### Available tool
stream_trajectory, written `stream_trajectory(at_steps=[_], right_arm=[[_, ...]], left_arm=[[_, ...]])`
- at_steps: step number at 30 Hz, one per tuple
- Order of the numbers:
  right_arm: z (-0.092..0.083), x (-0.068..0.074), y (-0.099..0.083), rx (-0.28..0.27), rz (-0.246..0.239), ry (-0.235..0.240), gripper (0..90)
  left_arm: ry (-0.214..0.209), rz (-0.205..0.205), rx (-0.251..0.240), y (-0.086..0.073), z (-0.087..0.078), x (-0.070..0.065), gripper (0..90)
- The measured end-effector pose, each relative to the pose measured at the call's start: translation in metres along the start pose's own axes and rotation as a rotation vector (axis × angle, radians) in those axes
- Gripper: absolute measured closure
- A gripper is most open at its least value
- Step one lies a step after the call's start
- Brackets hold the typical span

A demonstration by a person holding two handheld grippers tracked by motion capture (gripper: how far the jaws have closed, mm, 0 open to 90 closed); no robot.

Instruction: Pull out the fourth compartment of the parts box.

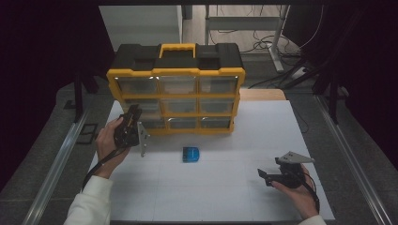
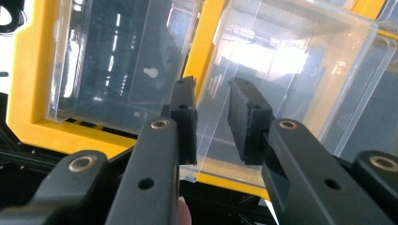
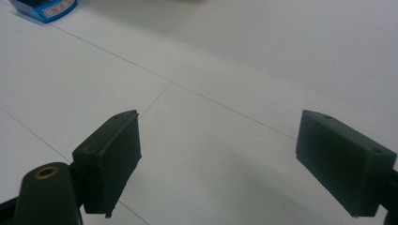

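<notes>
Left gripper [image 2: 211, 117] partly open astride a clear drawer's [image 2: 263, 93] front lip, seemingly not yet clamped. Best closed squarely, then drawn straight out. Right gripper [image 3: 218, 159] wide open, empty.

A yellow-and-black drawer cabinet [image 1: 176, 89] stood upright at the far edge of the white table [image 1: 220, 183], its clear drawers facing the near edge. A small blue box [image 1: 191, 154] lay flat mid-table, just before it.

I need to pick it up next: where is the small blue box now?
In the high view the small blue box lies on the white table, in front of the yellow drawer cabinet, between the left gripper and the right gripper.
</notes>
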State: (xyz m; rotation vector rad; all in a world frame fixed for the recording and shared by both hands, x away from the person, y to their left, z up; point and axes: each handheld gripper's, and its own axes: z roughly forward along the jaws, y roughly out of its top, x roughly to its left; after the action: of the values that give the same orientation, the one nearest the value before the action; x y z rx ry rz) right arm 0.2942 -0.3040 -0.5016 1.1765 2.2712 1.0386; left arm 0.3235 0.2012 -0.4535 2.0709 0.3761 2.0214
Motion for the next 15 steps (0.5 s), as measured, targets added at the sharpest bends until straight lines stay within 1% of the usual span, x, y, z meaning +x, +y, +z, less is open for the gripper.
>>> stream_trajectory(at_steps=[15], right_arm=[[-0.0002,-0.0001,-0.0002,-0.001,0.001,-0.002,14.7]], left_arm=[[0.003,0.007,-0.006,-0.0008,-0.0043,-0.0002,73.0]])
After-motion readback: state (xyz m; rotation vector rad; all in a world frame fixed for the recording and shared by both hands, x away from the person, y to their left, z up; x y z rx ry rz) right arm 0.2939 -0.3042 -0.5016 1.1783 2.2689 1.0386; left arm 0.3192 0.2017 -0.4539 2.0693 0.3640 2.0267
